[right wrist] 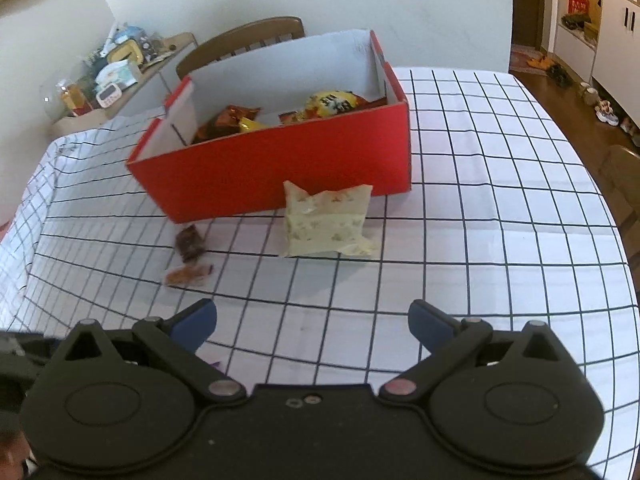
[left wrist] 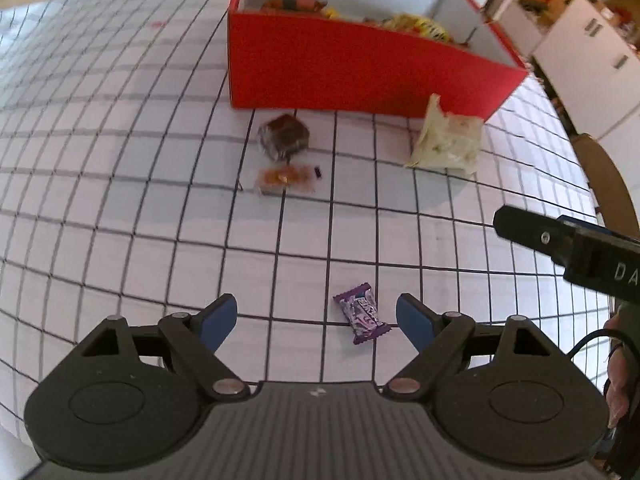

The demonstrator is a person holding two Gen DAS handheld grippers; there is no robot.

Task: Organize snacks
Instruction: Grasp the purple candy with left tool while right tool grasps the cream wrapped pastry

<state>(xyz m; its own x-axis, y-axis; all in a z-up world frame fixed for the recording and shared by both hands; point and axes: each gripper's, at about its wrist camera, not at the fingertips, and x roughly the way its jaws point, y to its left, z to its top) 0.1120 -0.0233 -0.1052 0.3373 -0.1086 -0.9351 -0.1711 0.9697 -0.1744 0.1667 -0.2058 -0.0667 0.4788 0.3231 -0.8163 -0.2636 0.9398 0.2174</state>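
Note:
A small purple candy wrapper (left wrist: 362, 313) lies on the checked tablecloth, just inside the right finger of my open left gripper (left wrist: 316, 316), which hangs above it with nothing held. Further off lie a dark brown wrapped cake (left wrist: 284, 136), an orange snack packet (left wrist: 285, 176) and a pale cream pouch (left wrist: 446, 140), all in front of the red box (left wrist: 360, 76). In the right wrist view my right gripper (right wrist: 312, 322) stands open and empty over bare cloth, short of the cream pouch (right wrist: 326, 220). The red box (right wrist: 280, 164) holds several yellow and orange snack bags.
The right gripper's black body (left wrist: 572, 248) juts in from the right of the left wrist view, with a hand (left wrist: 620, 364) below it. A wooden chair (right wrist: 244, 42) stands behind the box, and a cluttered side shelf (right wrist: 116, 76) at the back left. White cabinets (left wrist: 588, 64) stand off the table's right.

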